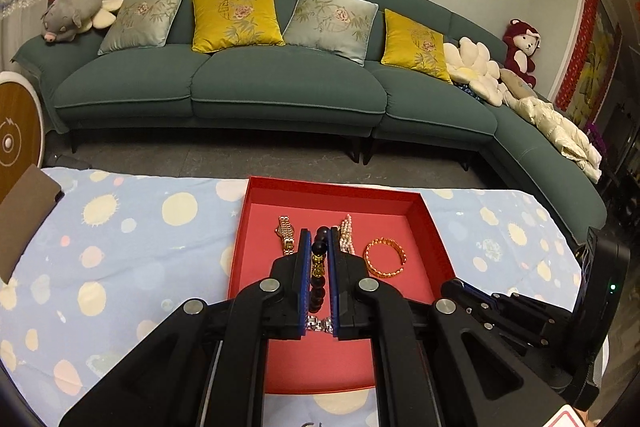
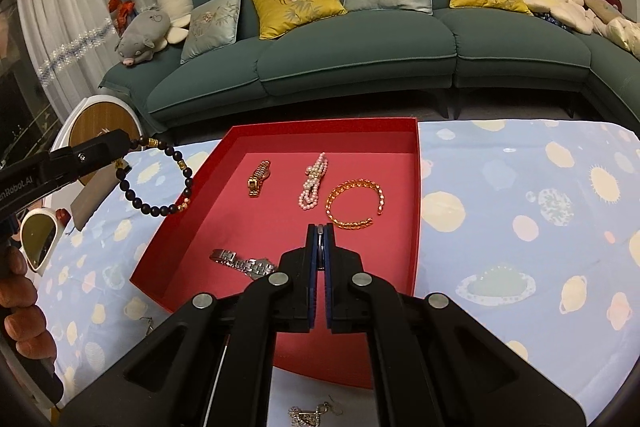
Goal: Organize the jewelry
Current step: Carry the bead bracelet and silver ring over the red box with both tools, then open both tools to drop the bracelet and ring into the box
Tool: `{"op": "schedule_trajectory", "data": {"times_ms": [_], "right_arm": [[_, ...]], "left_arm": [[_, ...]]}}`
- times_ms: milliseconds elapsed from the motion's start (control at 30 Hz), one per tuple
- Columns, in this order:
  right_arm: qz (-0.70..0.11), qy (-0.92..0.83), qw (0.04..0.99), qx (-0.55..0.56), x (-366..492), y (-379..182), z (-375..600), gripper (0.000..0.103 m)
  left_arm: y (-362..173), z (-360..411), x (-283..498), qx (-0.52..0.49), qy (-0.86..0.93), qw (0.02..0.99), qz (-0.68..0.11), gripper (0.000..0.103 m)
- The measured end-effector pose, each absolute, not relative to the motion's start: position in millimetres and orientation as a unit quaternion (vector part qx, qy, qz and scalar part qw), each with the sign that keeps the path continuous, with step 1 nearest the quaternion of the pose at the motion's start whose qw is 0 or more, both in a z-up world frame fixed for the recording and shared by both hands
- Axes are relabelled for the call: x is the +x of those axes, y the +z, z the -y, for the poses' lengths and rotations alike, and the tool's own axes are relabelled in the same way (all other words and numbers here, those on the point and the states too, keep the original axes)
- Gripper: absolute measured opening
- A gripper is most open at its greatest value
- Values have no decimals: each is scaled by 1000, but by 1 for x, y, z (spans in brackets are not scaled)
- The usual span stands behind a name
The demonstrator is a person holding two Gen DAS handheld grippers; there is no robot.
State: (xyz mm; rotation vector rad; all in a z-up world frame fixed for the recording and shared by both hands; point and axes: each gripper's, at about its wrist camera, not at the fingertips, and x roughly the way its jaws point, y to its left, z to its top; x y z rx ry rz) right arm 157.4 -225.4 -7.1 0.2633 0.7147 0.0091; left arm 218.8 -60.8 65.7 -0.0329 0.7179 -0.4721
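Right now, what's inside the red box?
In the red box lie a gold watch, a pearl strand, a gold bangle and a silver watch. The right gripper covers the near middle of the floor, so anything there is hidden.

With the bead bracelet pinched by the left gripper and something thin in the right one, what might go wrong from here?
1. The dark bead bracelet hangs by a short stretch from the left gripper, outside the red tray; a slip would likely drop it on the cloth.
2. The right gripper pinches a thin metal piece that cannot be identified; it may slip or snag on release.
3. Lowering either could disturb the silver watch.
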Motion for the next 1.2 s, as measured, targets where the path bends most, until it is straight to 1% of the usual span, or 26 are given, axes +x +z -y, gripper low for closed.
{"op": "schedule_trajectory", "data": {"times_ms": [100, 233, 400, 500, 700, 1067, 1133, 1167, 1200], "right_arm": [[-350, 6, 928, 125, 157, -7, 225, 2], [-354, 2, 927, 128, 157, -9, 227, 2], [-353, 6, 927, 125, 157, -9, 225, 2], [-356, 6, 926, 125, 159, -12, 225, 2], [-368, 1, 922, 124, 166, -21, 224, 2], [-378, -21, 917, 121, 187, -32, 231, 2], [-373, -27, 919, 127, 188, -31, 234, 5], [-372, -29, 918, 131, 187, -31, 236, 10], [-371, -31, 919, 134, 186, -30, 237, 13]], "left_arm": [[57, 61, 218, 3, -222, 909, -352, 5], [50, 57, 220, 0, -219, 907, -360, 5], [52, 42, 219, -49, -268, 895, -353, 5], [52, 40, 219, -41, -265, 899, -346, 5], [39, 40, 233, -49, -263, 891, -367, 5], [20, 53, 251, -27, -263, 887, -379, 5], [16, 53, 255, -35, -268, 883, -384, 6], [14, 52, 256, -41, -269, 881, -387, 6], [13, 50, 256, -50, -267, 881, -388, 8]]}}
